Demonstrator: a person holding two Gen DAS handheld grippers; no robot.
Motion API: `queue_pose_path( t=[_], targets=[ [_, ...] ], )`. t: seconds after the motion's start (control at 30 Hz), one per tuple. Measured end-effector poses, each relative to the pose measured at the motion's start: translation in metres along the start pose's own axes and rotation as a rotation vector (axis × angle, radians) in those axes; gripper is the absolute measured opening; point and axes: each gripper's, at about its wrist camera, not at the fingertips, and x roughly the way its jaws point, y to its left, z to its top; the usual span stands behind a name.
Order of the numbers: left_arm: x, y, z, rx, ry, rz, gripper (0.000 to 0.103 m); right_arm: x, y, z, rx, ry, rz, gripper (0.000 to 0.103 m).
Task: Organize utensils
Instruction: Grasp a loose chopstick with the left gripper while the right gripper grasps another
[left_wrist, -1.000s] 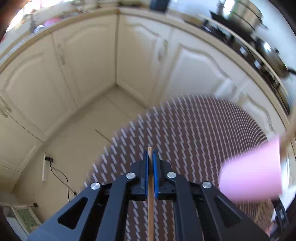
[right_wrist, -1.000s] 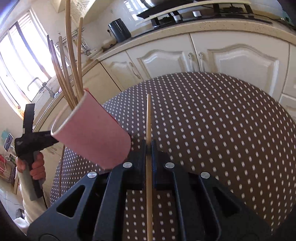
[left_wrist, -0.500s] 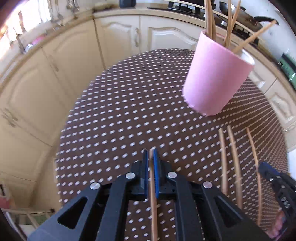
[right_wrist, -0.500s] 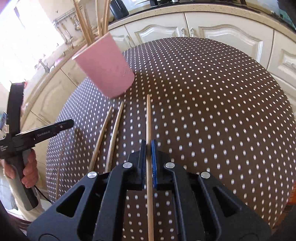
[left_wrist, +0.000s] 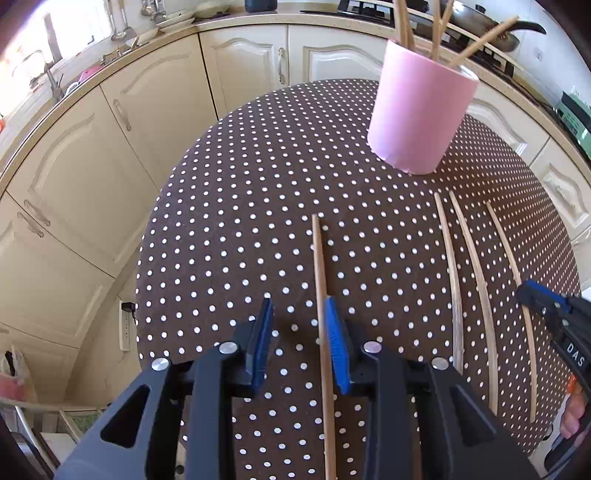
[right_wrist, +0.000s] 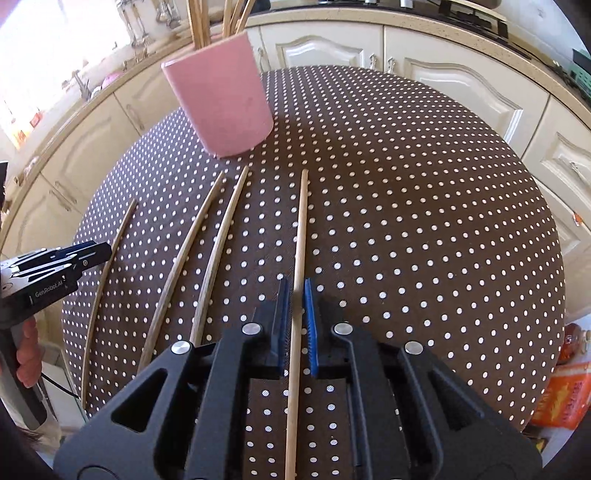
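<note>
A pink cup (left_wrist: 417, 118) (right_wrist: 221, 99) holding several chopsticks stands at the far side of the dotted round table (left_wrist: 258, 184). My left gripper (left_wrist: 299, 321) (right_wrist: 74, 254) is opening. A chopstick (left_wrist: 321, 295) (right_wrist: 110, 266) lies on the cloth against its right pad, well clear of the left one. My right gripper (right_wrist: 295, 310) (left_wrist: 546, 306) is starting to open. Its chopstick (right_wrist: 299, 240) (left_wrist: 513, 295) lies on the table between the pads with a thin gap on each side. Two more chopsticks (right_wrist: 184, 266) (right_wrist: 221, 251) lie side by side between the grippers.
Cream kitchen cabinets (left_wrist: 92, 166) curve round behind the table, with a stove and pans (left_wrist: 480, 33) on the counter. An orange packet (right_wrist: 561, 398) sits below the table's right edge. A person's hand (right_wrist: 26, 347) holds the left gripper's handle.
Both grippers swung in over the table from beside the cup and brought their chopsticks down onto the cloth. The left jaws have spread wide off their stick; the right jaws have parted slightly.
</note>
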Motion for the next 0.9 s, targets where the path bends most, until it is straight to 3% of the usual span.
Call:
queue_pose_path(
  t=[0.13, 0.2, 0.23, 0.27, 0.4, 0.5, 0.57, 0.67, 0.73, 0.77, 0.9],
  targets=[
    [0.002, -0.009, 0.002, 0.013, 0.016, 0.004, 0.033, 0.010, -0.002, 0.017, -0.012, 0.016, -0.013, 0.016],
    [0.003, -0.013, 0.003, 0.019, 0.019, 0.015, 0.038, 0.012, 0.000, 0.021, -0.025, 0.031, -0.028, 0.030],
    [0.002, -0.014, 0.002, 0.020, 0.018, 0.021, 0.038, 0.015, 0.001, 0.026, -0.031, 0.039, -0.042, 0.053],
    [0.003, -0.013, 0.004, 0.016, 0.020, 0.023, 0.040, 0.019, 0.001, 0.031, -0.037, 0.047, -0.062, 0.059],
    [0.007, -0.005, 0.013, -0.050, 0.024, -0.010, 0.041, 0.029, 0.003, 0.042, -0.083, 0.058, -0.093, 0.058],
    [0.008, -0.003, 0.016, -0.061, 0.022, 0.007, 0.041, 0.033, 0.007, 0.046, -0.114, 0.051, -0.097, 0.053],
    [0.009, -0.003, 0.017, -0.057, 0.013, 0.025, 0.041, 0.034, 0.011, 0.046, -0.133, 0.043, -0.089, 0.026],
    [0.011, -0.003, 0.019, -0.055, 0.006, 0.041, 0.036, 0.036, 0.010, 0.049, -0.123, 0.037, -0.084, 0.008],
    [0.013, -0.005, 0.018, -0.022, 0.000, 0.035, 0.021, 0.036, 0.007, 0.048, -0.127, 0.040, -0.062, 0.006],
    [0.013, -0.007, 0.018, -0.003, 0.001, 0.029, 0.007, 0.031, 0.006, 0.045, -0.128, 0.038, -0.052, 0.006],
    [0.010, -0.008, 0.016, 0.037, -0.001, 0.028, 0.006, 0.026, -0.007, 0.041, -0.067, 0.019, 0.015, 0.006]
  ],
)
